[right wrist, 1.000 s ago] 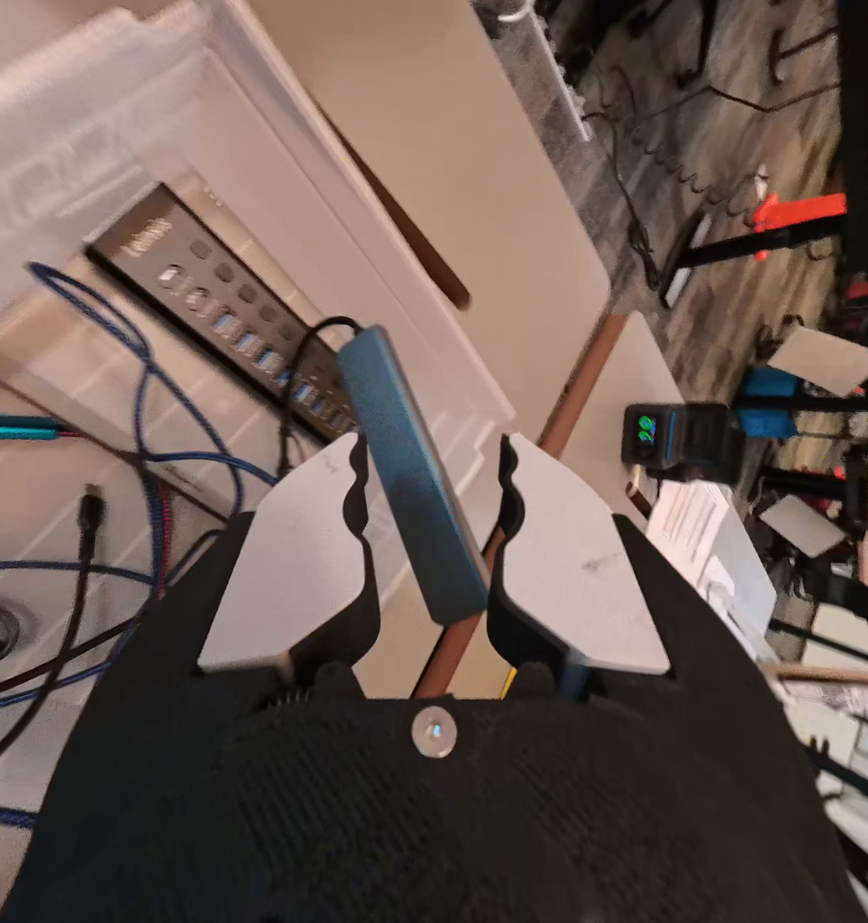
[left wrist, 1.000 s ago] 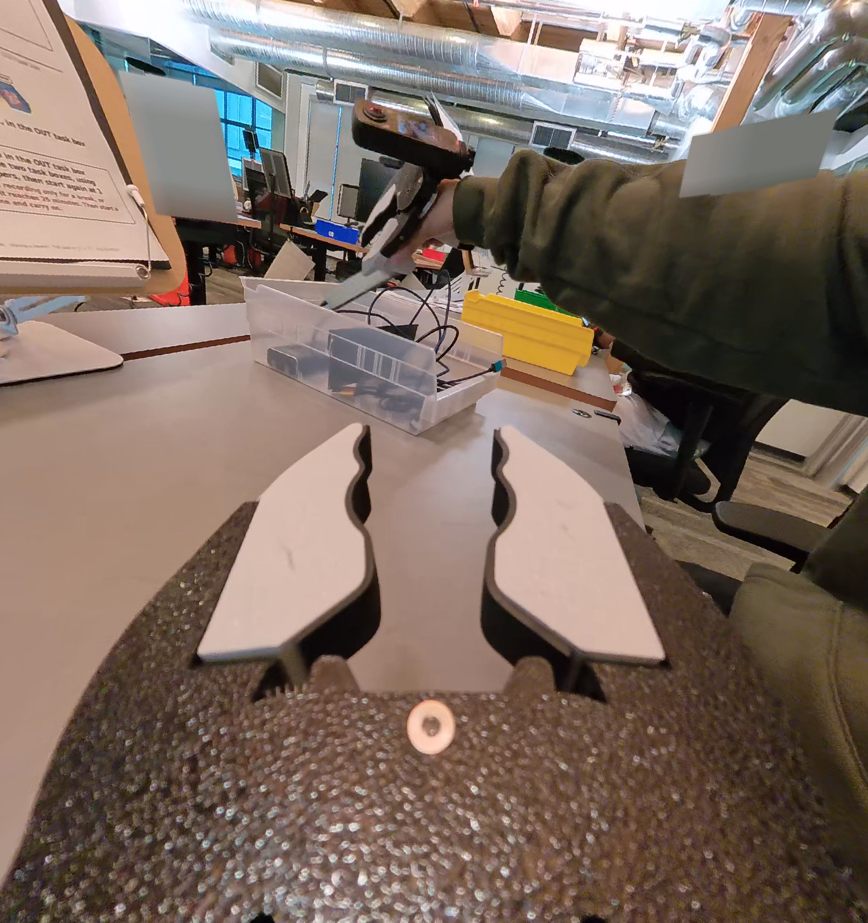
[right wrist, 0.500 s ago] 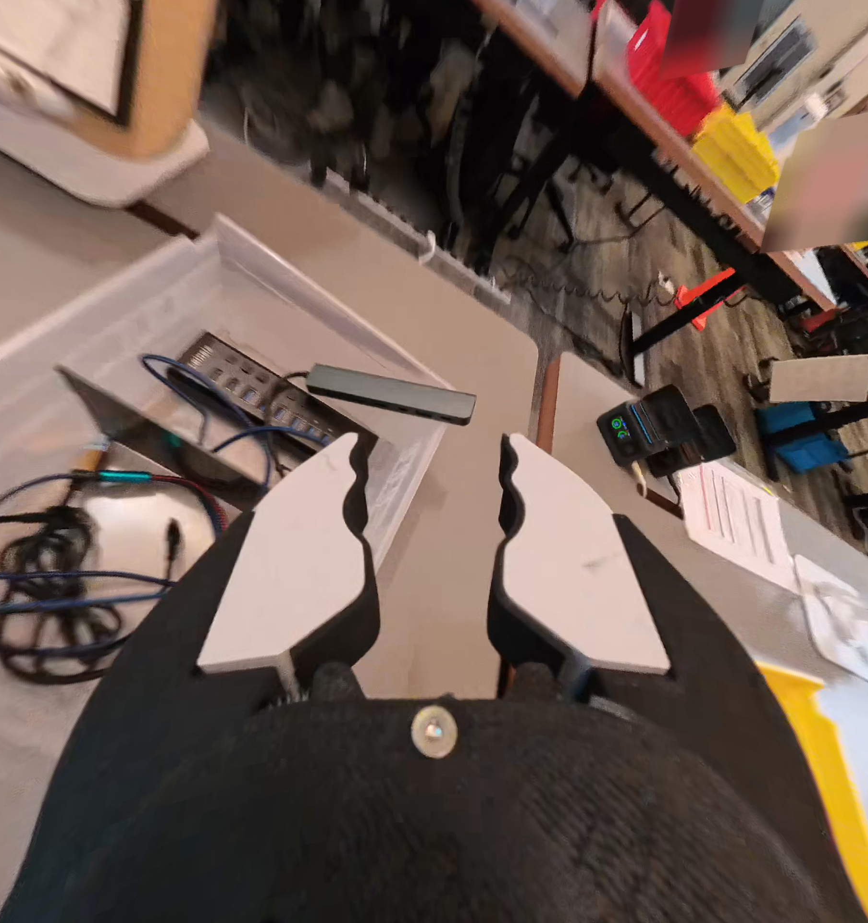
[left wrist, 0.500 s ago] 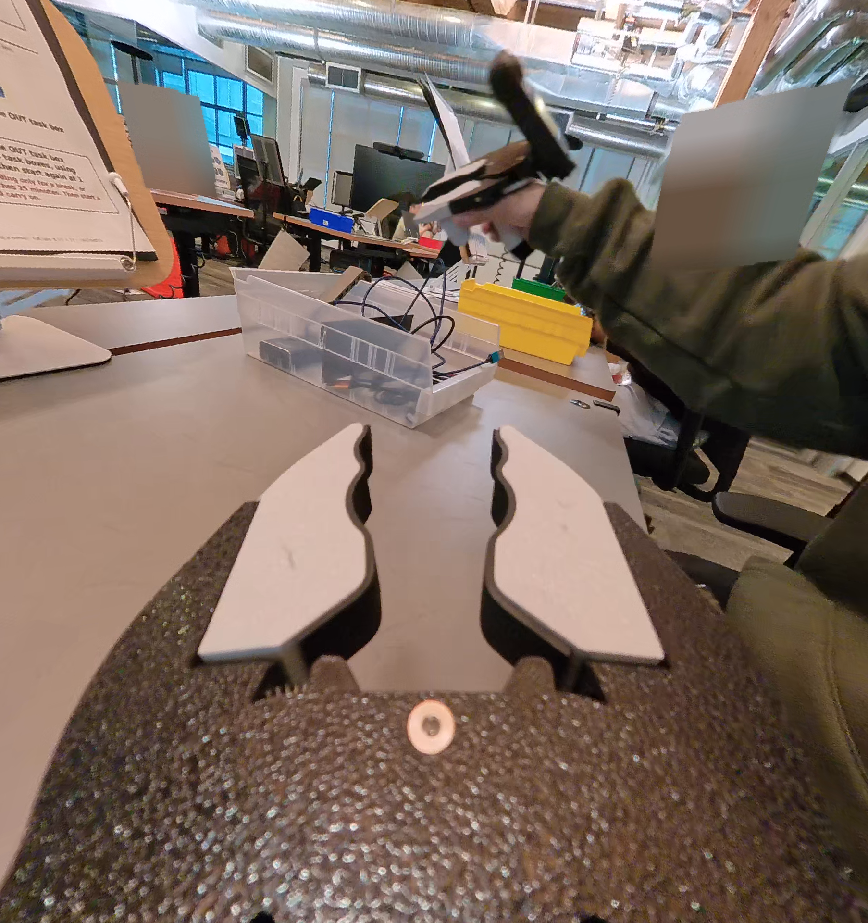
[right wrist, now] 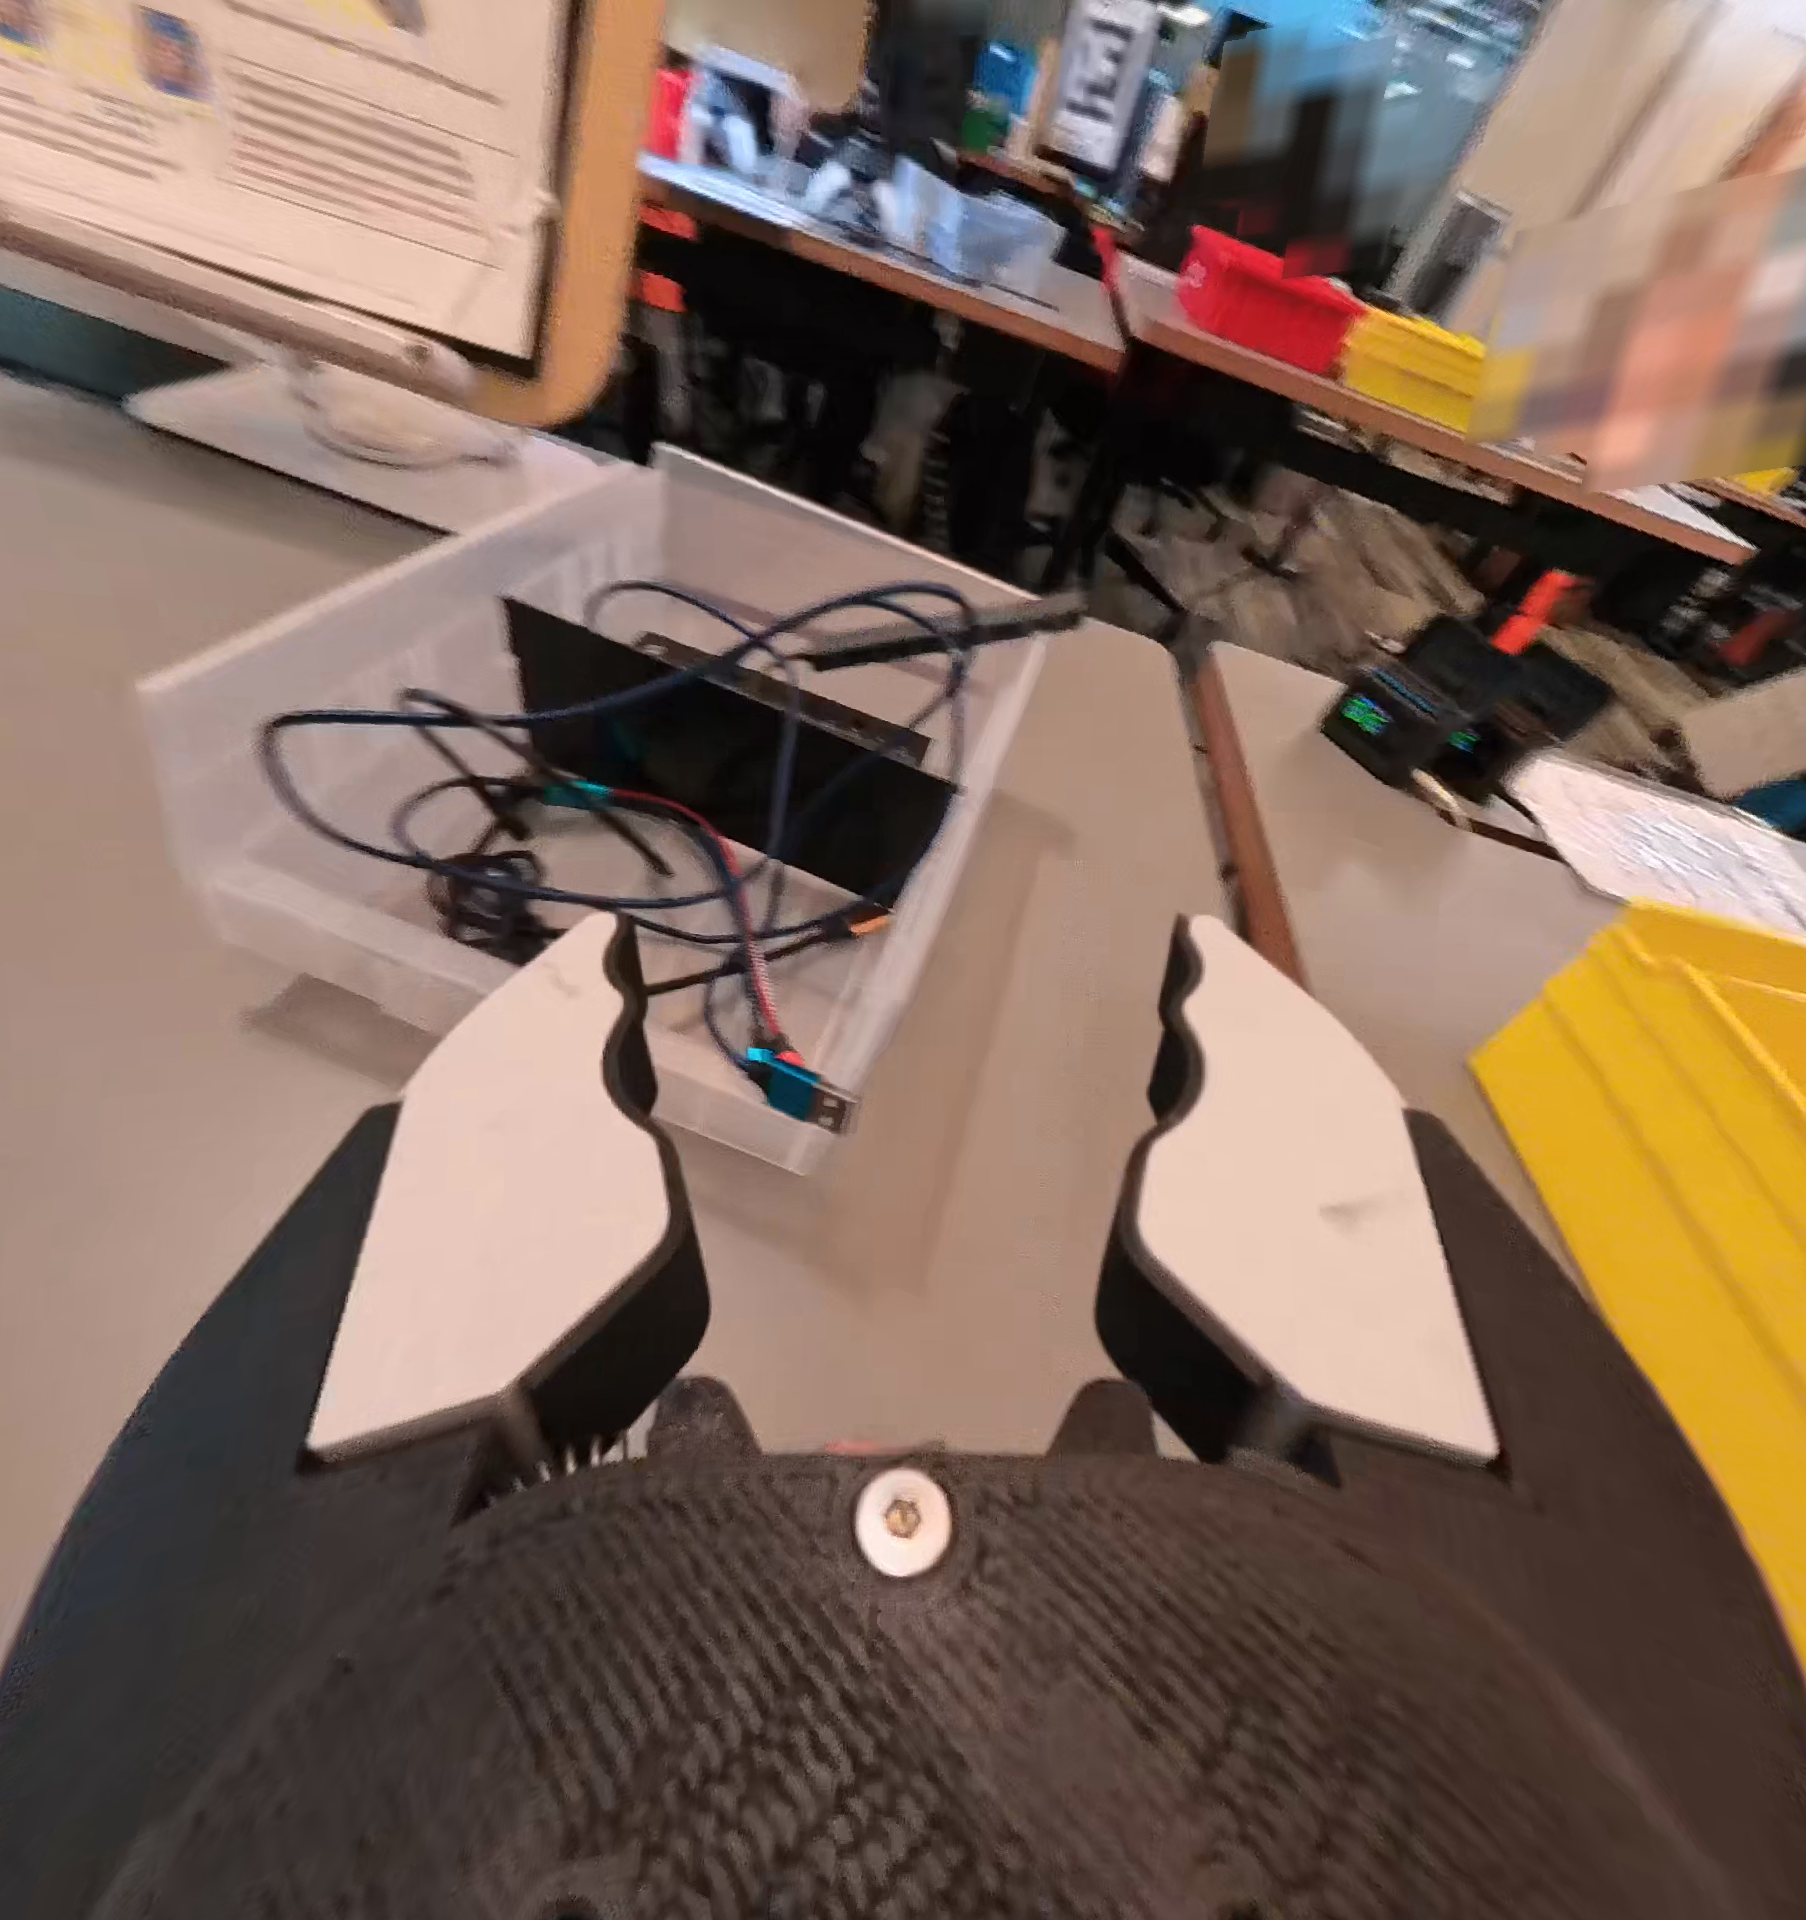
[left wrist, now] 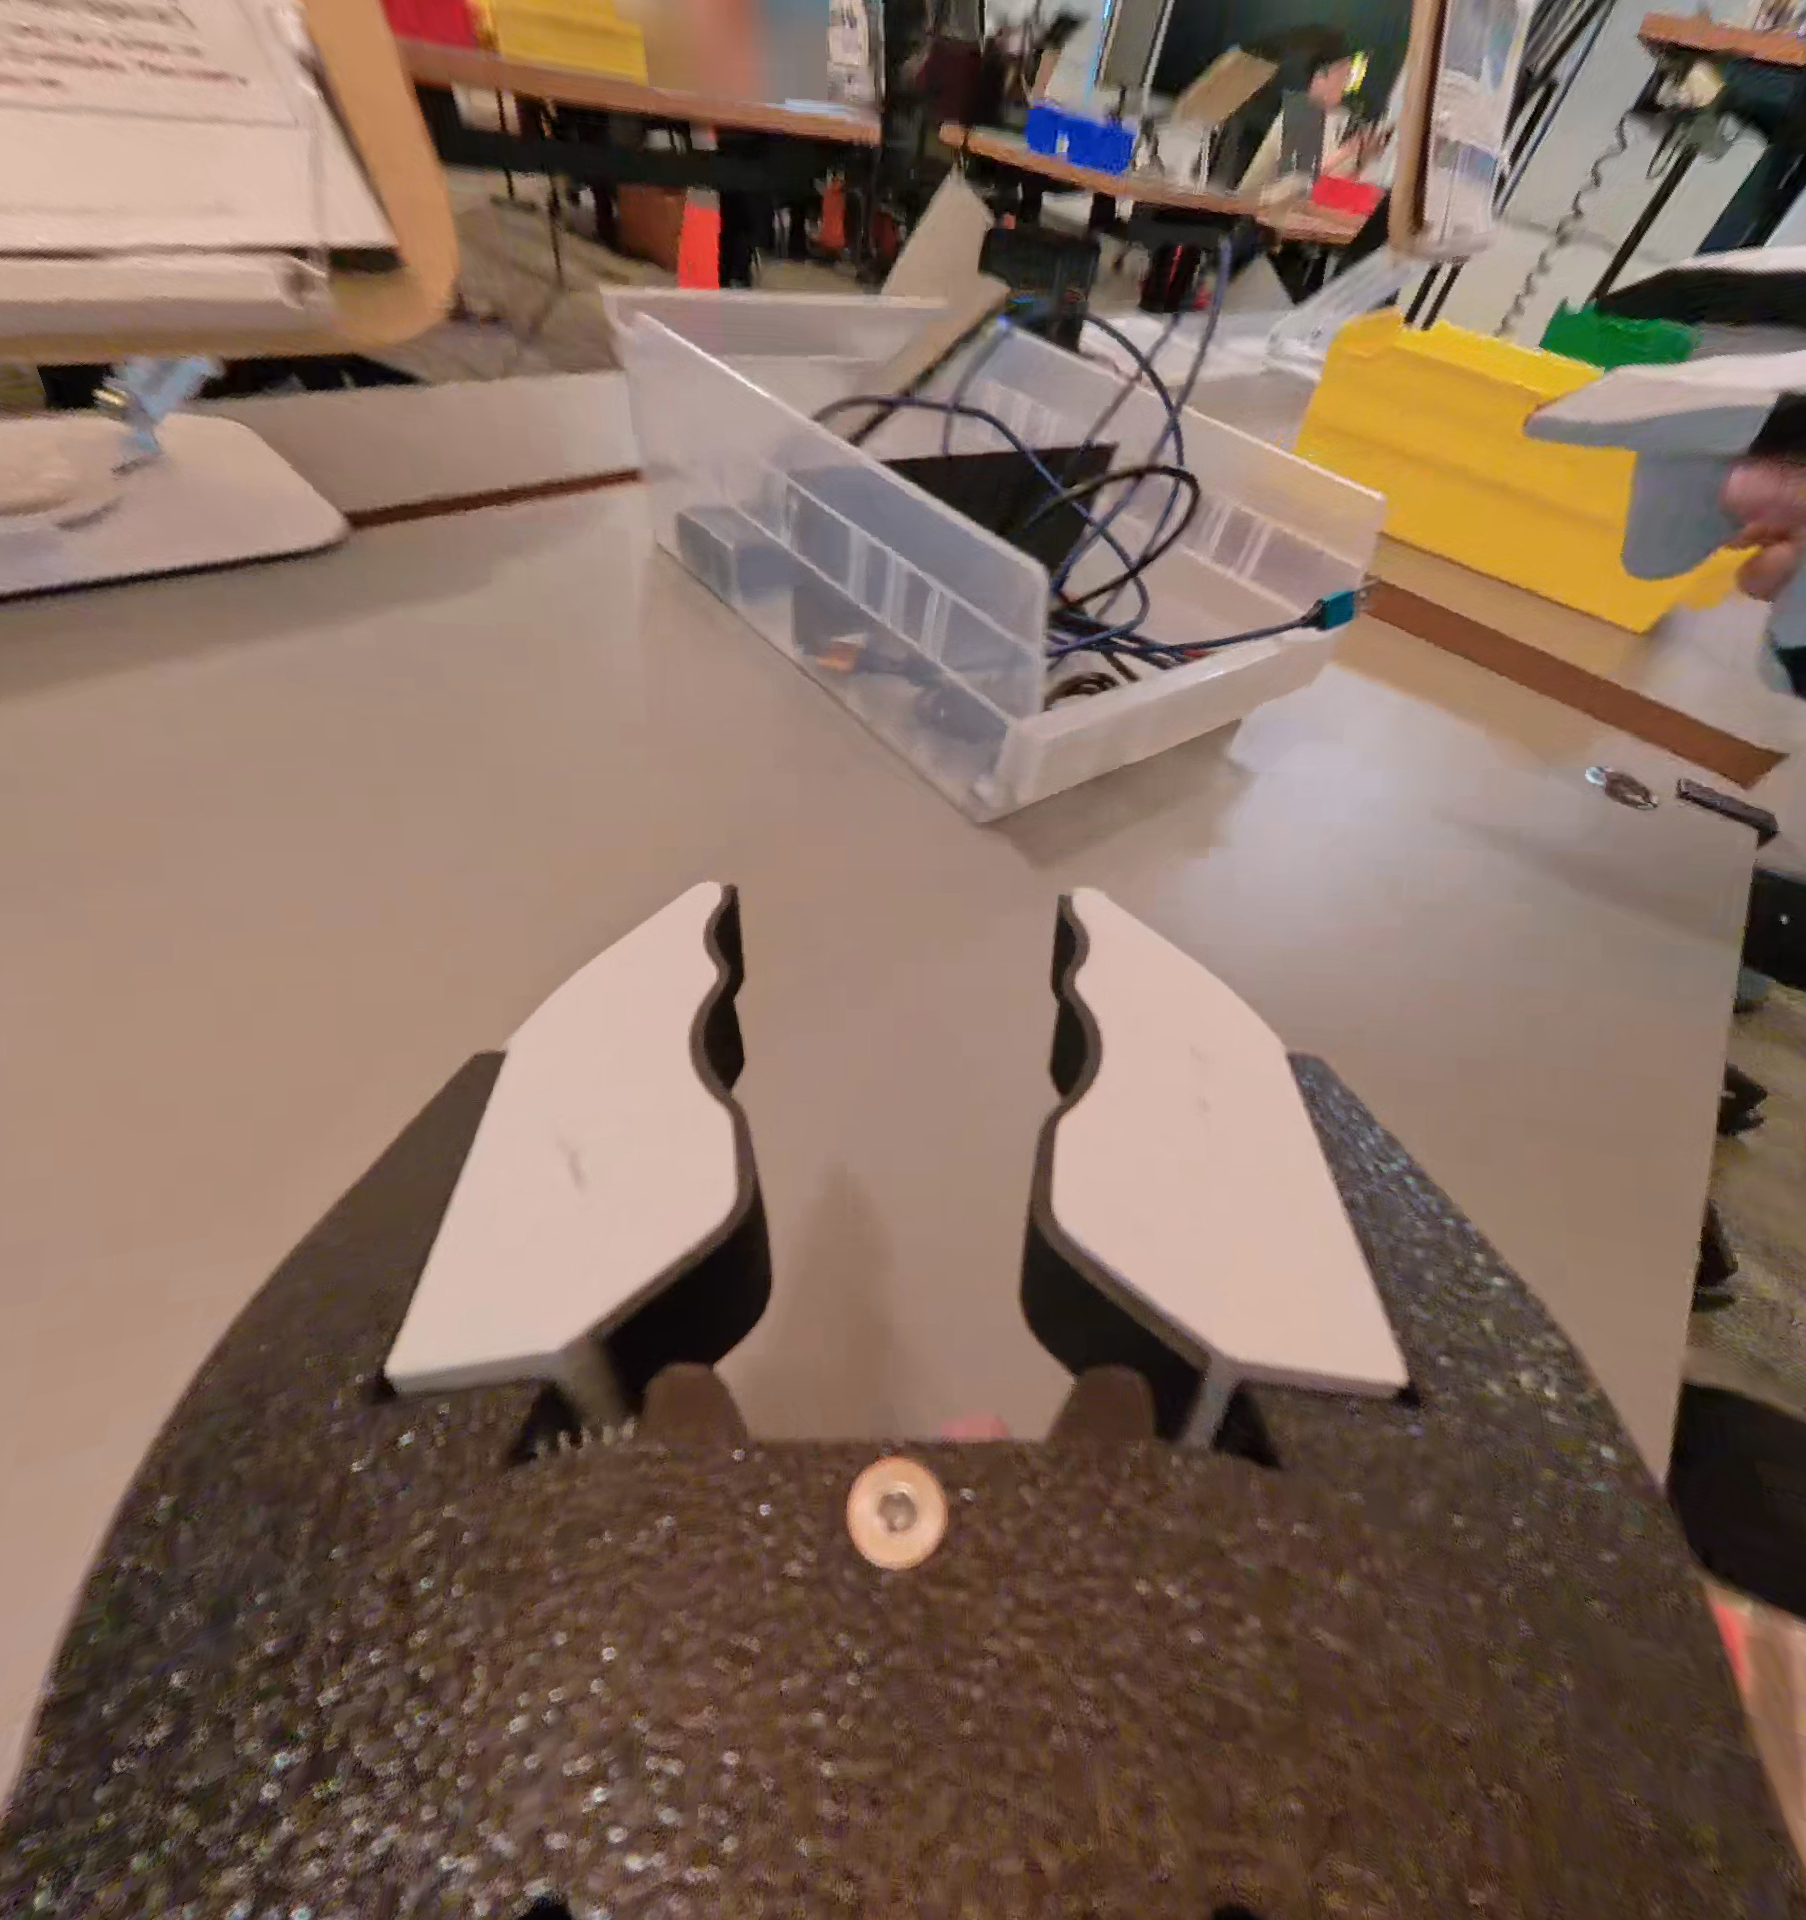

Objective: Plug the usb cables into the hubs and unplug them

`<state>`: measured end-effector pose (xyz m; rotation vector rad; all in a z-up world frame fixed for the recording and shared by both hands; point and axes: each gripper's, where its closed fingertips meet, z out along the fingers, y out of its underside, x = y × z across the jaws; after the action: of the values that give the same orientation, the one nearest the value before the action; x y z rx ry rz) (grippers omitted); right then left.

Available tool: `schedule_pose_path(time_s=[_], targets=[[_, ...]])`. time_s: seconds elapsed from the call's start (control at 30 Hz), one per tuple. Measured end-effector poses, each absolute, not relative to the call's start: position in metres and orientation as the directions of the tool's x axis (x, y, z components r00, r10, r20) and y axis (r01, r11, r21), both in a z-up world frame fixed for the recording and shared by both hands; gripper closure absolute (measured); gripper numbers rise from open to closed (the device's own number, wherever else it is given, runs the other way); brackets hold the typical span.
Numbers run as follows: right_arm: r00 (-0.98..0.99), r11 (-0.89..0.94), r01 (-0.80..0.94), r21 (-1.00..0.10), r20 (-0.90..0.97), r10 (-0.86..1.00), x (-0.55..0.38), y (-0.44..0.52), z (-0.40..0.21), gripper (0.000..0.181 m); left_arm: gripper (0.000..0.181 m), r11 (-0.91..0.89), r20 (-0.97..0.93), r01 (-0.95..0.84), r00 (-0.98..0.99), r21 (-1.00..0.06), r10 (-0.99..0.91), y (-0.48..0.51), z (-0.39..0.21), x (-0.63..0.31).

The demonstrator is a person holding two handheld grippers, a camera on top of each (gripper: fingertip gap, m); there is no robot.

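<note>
Left wrist view: the left gripper (left wrist: 897, 914) hangs spread and empty over the table (left wrist: 255, 831), nearer the clear bin (left wrist: 1190, 717) than a second ago. The cables (left wrist: 1117, 499) lie inside that bin.

Right wrist view: the right gripper (right wrist: 897, 935), a second ago around the slim hub (right wrist: 940, 634), is now wide apart and empty, pulled back from the bin. The hub lies on the bin's far rim, and the teal-tipped cable (right wrist: 795, 1086) on its near wall. Nothing looks plugged yet.

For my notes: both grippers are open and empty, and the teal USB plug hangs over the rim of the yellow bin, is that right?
Nearly: the right wrist view shows the teal USB plug hanging over the clear tray's rim, not the yellow bin's. Left gripper and right gripper are open and empty.
</note>
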<state>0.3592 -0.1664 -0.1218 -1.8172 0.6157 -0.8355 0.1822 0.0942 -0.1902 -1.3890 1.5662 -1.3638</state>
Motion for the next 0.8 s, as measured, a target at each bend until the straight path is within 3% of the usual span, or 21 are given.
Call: schedule_pose_path(time_s=[0.17,0.3,0.57,0.73,0.8], targets=[[0.591,-0.323,-0.077,-0.943,0.218,-0.777,0.366,-0.172,-0.125,0.083,0.105,-0.033,0.175,-0.474,-0.258,-0.88,-0.95,0.035,-0.18,0.245],[0.525,-0.38,-0.117,-0.918,0.268,-0.808,0.376,-0.182,-0.137,0.078,0.106,-0.063,0.186,-0.488,-0.209,-0.871,-0.96,0.031,-0.15,0.302],[0.536,-0.365,-0.118,-0.924,0.25,-0.806,0.375,-0.178,-0.137,0.078,0.098,0.006,0.043,-0.749,-0.046,-0.662,-0.998,0.055,-0.188,0.371],[0.547,-0.404,-0.092,-0.91,0.293,-0.784,0.37,-0.17,-0.135,0.079,0.115,0.107,-0.118,-0.825,-0.05,-0.554,-0.992,0.061,-0.221,0.383],[0.557,-0.405,-0.089,-0.91,0.291,-0.778,0.368,-0.166,-0.135,0.079,0.131,0.167,-0.167,-0.84,-0.093,-0.516,-0.982,0.06,-0.236,0.384]])
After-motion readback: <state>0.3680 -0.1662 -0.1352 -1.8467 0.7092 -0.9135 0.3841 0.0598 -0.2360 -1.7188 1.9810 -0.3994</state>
